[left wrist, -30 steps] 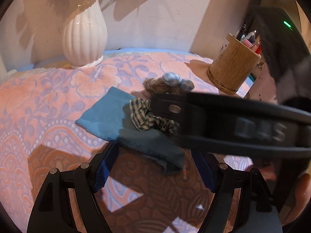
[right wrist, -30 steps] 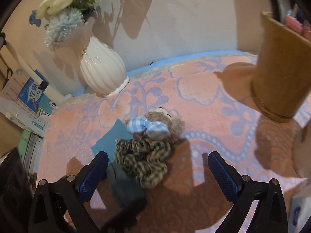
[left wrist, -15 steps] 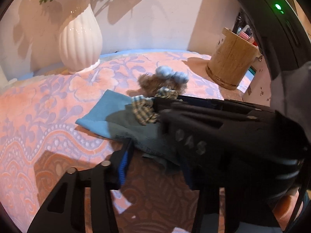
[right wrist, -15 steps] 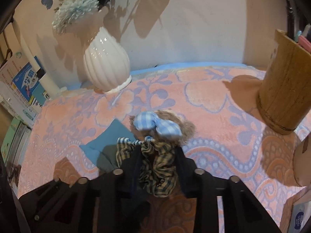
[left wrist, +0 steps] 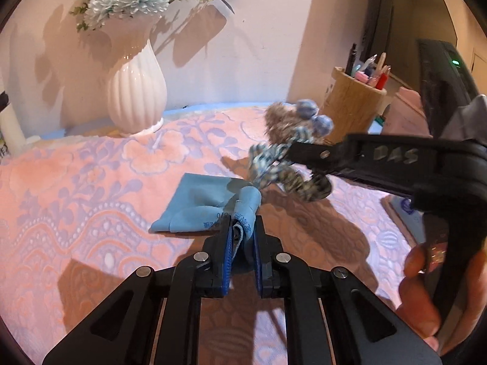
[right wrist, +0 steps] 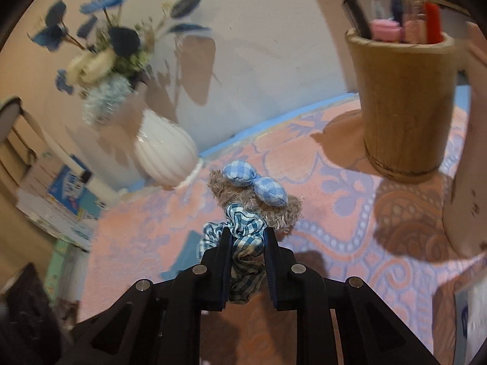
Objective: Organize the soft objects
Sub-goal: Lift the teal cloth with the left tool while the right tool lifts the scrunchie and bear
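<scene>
Blue cloth (left wrist: pixel 201 203) pinched in your left gripper (left wrist: pixel 242 237), near the vase (left wrist: pixel 137 91). Right gripper (right wrist: pixel 245 243) clamps the checked scrunchie (right wrist: pixel 243 237), probably lifted; next, separate them.

"DAS" stands embossed on the right hand-held gripper (left wrist: pixel 284 155).

right gripper (right wrist: pixel 245 237) clamping checked scrunchie (right wrist: pixel 243 243), pen holder (right wrist: pixel 404 103)

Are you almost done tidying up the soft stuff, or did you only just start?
Just started. Nothing looks put away yet. In hand: the left gripper pinches a corner of the blue cloth, most of it still on the pink patterned blanket; the right gripper holds the checked fabric scrunchie with its fuzzy brown bow-topped toy lifted. Left: placing both somewhere.
</scene>
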Demonstrator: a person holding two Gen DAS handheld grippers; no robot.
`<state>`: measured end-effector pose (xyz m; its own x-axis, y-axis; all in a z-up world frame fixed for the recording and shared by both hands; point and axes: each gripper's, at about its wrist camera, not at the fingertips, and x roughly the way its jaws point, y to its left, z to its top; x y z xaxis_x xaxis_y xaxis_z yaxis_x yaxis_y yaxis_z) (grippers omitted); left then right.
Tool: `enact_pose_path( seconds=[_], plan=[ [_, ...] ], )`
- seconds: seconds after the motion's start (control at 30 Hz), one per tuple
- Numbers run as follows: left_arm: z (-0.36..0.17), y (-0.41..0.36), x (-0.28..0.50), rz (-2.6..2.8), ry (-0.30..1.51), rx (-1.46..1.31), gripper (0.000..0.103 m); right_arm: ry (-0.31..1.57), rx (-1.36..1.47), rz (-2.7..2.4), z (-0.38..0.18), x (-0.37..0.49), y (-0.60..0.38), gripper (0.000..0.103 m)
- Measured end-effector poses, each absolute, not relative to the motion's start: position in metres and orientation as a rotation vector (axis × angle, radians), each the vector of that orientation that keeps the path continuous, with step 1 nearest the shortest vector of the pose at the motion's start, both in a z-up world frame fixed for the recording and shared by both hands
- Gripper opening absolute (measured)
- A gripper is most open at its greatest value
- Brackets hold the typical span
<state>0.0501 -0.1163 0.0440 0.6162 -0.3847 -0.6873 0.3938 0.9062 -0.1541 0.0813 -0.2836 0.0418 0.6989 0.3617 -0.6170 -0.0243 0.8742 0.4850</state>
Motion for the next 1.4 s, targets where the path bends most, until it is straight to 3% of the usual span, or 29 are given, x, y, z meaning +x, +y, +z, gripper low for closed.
enact_pose_path(
  seconds=[0.47, 0.5, 0.57, 0.63, 0.7, 0.73, 0.77, 0.9, 1.03, 1.13, 1.2, 1.27, 1.3, 1.33, 1.37, 1.4],
  plan=[
    [0.048, -0.083, -0.032, -0.445, 0.833, -0.079, 0.01, 0.803, 0.412, 0.192, 0.073, -0.013, -0.285, 0.019],
    [0.046, -0.079, -0.031, -0.435, 0.858, -0.093, 0.013, 0.818, 0.398, 0.187, 0.07, -0.018, -0.284, 0.019],
    [0.042, -0.077, -0.026, -0.426, 0.889, -0.105, 0.033, 0.849, 0.382, 0.177, 0.062, -0.026, -0.281, 0.019],
    [0.037, -0.078, -0.021, -0.414, 0.904, -0.089, 0.036, 0.876, 0.375, 0.172, 0.053, -0.032, -0.281, 0.019],
    [0.029, -0.082, -0.013, -0.419, 0.941, -0.078, 0.05, 0.905, 0.356, 0.147, 0.041, -0.037, -0.282, 0.019],
    [0.026, -0.085, -0.01, -0.421, 0.965, -0.077, 0.07, 0.923, 0.341, 0.133, 0.035, -0.038, -0.282, 0.019],
    [0.023, -0.086, -0.008, -0.421, 0.977, -0.081, 0.08, 0.939, 0.329, 0.123, 0.03, -0.04, -0.283, 0.019],
    [0.019, -0.097, -0.005, -0.413, 0.96, -0.032, 0.081, 0.981, 0.328, 0.115, 0.013, -0.045, -0.29, 0.02],
    [0.015, -0.114, -0.001, -0.389, 0.986, 0.077, 0.084, 0.985, 0.349, 0.133, 0.009, -0.045, -0.292, 0.026],
    [0.011, -0.131, 0.0, -0.346, 0.978, 0.192, 0.083, 0.978, 0.358, 0.153, 0.01, -0.043, -0.289, 0.041],
    [0.013, -0.134, -0.002, -0.363, 0.951, 0.199, 0.069, 0.971, 0.353, 0.162, 0.011, -0.044, -0.285, 0.05],
    [0.015, -0.133, -0.004, -0.366, 0.928, 0.206, 0.038, 0.968, 0.32, 0.15, 0.012, -0.044, -0.279, 0.051],
    [0.018, -0.133, -0.006, -0.355, 0.907, 0.227, 0.029, 0.966, 0.304, 0.145, 0.012, -0.044, -0.277, 0.051],
    [0.019, -0.133, -0.007, -0.347, 0.897, 0.239, 0.012, 0.964, 0.293, 0.143, 0.013, -0.043, -0.275, 0.051],
    [0.02, -0.132, -0.008, -0.343, 0.891, 0.241, 0.01, 0.959, 0.279, 0.141, 0.013, -0.043, -0.273, 0.048],
    [0.023, -0.127, -0.009, -0.354, 0.894, 0.211, 0.01, 0.952, 0.265, 0.138, 0.014, -0.043, -0.272, 0.029]
  ],
)
